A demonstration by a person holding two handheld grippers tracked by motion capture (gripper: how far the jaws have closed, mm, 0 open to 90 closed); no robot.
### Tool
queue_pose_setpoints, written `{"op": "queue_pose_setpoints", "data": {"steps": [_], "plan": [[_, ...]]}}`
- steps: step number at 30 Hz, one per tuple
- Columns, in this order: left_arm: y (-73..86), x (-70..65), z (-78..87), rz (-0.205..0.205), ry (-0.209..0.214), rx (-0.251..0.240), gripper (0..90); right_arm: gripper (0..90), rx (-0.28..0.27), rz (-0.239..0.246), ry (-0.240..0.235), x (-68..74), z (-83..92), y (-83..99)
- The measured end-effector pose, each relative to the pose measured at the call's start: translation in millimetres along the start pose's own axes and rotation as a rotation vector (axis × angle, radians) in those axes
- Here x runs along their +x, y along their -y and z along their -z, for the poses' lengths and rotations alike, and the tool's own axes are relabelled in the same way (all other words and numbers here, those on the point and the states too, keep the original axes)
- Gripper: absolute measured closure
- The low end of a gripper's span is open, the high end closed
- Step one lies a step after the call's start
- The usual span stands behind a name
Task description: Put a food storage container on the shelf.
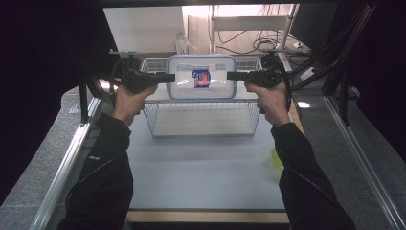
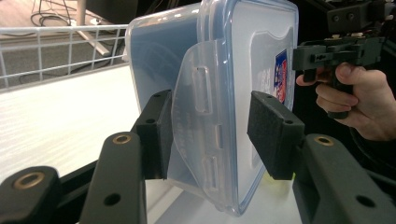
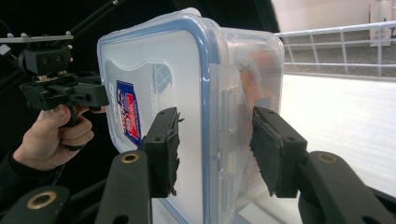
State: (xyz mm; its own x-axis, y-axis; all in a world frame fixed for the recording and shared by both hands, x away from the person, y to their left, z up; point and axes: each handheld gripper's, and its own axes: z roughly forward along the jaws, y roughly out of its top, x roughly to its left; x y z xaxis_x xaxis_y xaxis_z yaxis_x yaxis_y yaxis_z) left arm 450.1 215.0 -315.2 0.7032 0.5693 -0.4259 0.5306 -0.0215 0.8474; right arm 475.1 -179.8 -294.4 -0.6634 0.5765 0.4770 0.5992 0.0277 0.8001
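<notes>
A clear plastic box with a blue-rimmed lid and a red-and-blue label hangs in the air above the wire basket, held from both ends. The left gripper pinches its short side at nine o'clock; in the left gripper view the pads press lid and base over a clasp. The right gripper clamps the opposite side at three o'clock, pads squeezing likewise. The basket sits on the grey table directly below, its far rail just behind the box. A yellow-green object, partly hidden by the right sleeve, perhaps a cup, lies at four o'clock. Cables and a monitor crowd the background at one o'clock.
</notes>
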Motion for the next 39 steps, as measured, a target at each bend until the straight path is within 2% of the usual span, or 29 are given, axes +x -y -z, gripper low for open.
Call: {"op": "queue_pose_setpoints", "data": {"steps": [6,11,14,17,21,22,23,24,26,27,30,31,35,37,38,39], "plan": [[1.1,9.6,-7.0,0.015,-0.009,0.000,50.8,52.2,0.023,-0.012,0.017,-9.2,-8.5,-5.4],[2.0,8.8,-8.5,-0.013,-0.023,-0.011,50.3,51.5,0.021,-0.004,0.013,-12.6,-10.7,-7.4],[4.3,7.0,-11.1,-0.049,-0.050,-0.024,47.5,51.0,0.014,0.035,0.030,-11.3,-11.6,-7.7],[4.1,5.7,-13.3,-0.057,-0.063,-0.035,45.3,49.7,0.012,0.051,0.043,-10.9,-12.1,-7.3],[3.8,2.8,-18.2,-0.076,-0.099,-0.015,40.6,50.4,0.022,0.122,0.106,-7.5,-14.8,-5.3],[3.8,2.8,-18.2,-0.076,-0.099,-0.015,39.3,50.4,0.022,0.122,0.106,-7.5,-14.8,-5.3],[4.1,4.6,-18.9,-0.061,-0.097,-0.019,39.0,49.0,0.033,0.137,0.146,-5.0,-18.3,-3.8],[4.1,4.6,-18.9,-0.061,-0.097,-0.019,39.1,49.0,0.033,0.137,0.146,-5.0,-18.3,-3.8],[3.8,7.5,-18.9,-0.051,-0.092,-0.022,39.0,51.3,0.021,0.107,0.122,-9.1,-18.4,-2.9],[2.0,6.4,-19.7,-0.049,-0.113,-0.019,38.5,51.8,0.021,0.106,0.125,-9.9,-18.3,-2.5],[0.1,5.7,-20.8,-0.053,-0.132,-0.015,36.7,53.3,0.025,0.109,0.135,-9.8,-18.2,-1.7],[-0.3,5.7,-21.3,-0.050,-0.131,-0.016,36.1,52.8,0.031,0.116,0.145,-9.9,-18.5,-1.2],[-0.7,9.2,-22.2,-0.034,-0.123,-0.020,35.0,52.3,0.019,0.102,0.134,-11.9,-19.3,0.9],[-1.8,7.3,-23.5,-0.056,-0.185,-0.022,36.1,49.5,0.012,0.086,0.118,-13.7,-19.3,1.8],[-2.7,5.3,-28.2,-0.085,-0.218,0.008,35.0,51.2,0.006,0.075,0.107,-14.6,-19.0,2.2],[-2.7,5.3,-28.2,-0.085,-0.218,0.008,31.9,51.2,0.006,0.075,0.107,-14.6,-19.0,2.2]]}}
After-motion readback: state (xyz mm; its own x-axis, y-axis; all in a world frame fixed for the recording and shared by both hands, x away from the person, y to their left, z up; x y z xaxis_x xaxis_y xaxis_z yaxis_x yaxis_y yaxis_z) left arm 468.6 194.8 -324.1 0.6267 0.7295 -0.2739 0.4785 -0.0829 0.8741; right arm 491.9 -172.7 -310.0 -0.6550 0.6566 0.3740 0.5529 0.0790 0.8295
